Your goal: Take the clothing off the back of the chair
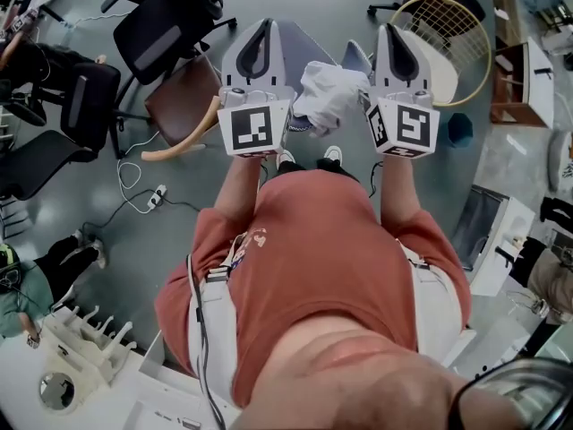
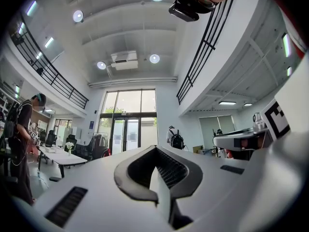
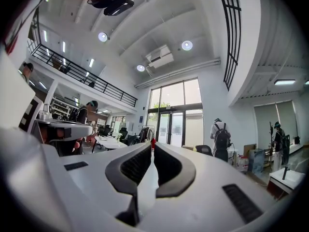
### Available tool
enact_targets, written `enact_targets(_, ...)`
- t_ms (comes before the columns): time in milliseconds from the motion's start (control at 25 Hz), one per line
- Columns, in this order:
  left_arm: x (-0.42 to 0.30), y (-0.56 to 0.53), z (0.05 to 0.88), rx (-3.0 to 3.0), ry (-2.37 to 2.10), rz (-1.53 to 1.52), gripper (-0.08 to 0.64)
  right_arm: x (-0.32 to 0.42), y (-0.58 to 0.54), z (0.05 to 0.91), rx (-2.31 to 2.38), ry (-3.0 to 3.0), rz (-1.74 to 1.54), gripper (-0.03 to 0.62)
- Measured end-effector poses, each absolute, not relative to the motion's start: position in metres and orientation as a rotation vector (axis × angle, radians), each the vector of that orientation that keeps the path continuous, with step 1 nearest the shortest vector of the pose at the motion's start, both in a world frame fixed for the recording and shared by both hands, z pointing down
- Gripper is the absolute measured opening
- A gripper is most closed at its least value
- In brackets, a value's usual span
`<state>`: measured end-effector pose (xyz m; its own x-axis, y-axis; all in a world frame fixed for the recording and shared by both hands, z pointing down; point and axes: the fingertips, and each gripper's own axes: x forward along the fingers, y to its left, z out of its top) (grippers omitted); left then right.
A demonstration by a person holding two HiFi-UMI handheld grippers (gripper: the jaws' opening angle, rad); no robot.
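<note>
Head view shows a crumpled white cloth garment [image 1: 329, 92] draped over the back of a grey padded chair [image 1: 304, 47], straight ahead of the person and low down, beyond their feet. The person holds both tools out in front. The left gripper [image 1: 262, 27] is on one side of the chair and the right gripper [image 1: 391, 30] on the other, so the garment lies in the gap between them.

It sits off-centre towards the right gripper. Its edge appears just beside that gripper's marker cube, while a clear stretch of chair separates it from the left one. The right hand therefore looks the nearer. The garment is a bunched heap, so I cannot tell its long axis with confidence. It seems to spread sideways along the top of the chair back, across the line the jaws point along.

In the left gripper view the jaws are closed on each other with nothing between them. In the right gripper view the jaws are likewise pressed together and empty. Both gripper views look out level across the hall to tall glass doors [image 2: 128, 127], and neither shows the garment or the chair. By my reading the garment lies beneath and between the jaws rather than ahead of them. A grasp would call for tipping a gripper downward and inward, probably the right one, and parting its jaws first.
</note>
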<state>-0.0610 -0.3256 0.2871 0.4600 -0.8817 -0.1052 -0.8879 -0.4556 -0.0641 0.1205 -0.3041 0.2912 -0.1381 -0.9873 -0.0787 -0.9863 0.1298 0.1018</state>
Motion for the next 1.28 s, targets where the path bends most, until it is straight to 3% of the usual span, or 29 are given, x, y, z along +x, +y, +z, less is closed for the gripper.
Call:
enact_targets(680,-0.037,-0.321,0.313,-2.547,1.669,-0.003,0.014,0.135,-0.323,0.327,1.897,-2.443,-0.107,0.032)
enact_targets(1280,-0.031,-0.307,0.39,-2.615,1.691,-0.035,0.014,0.124,-0.305,0.447,1.626,-2.363,0.125,0.034)
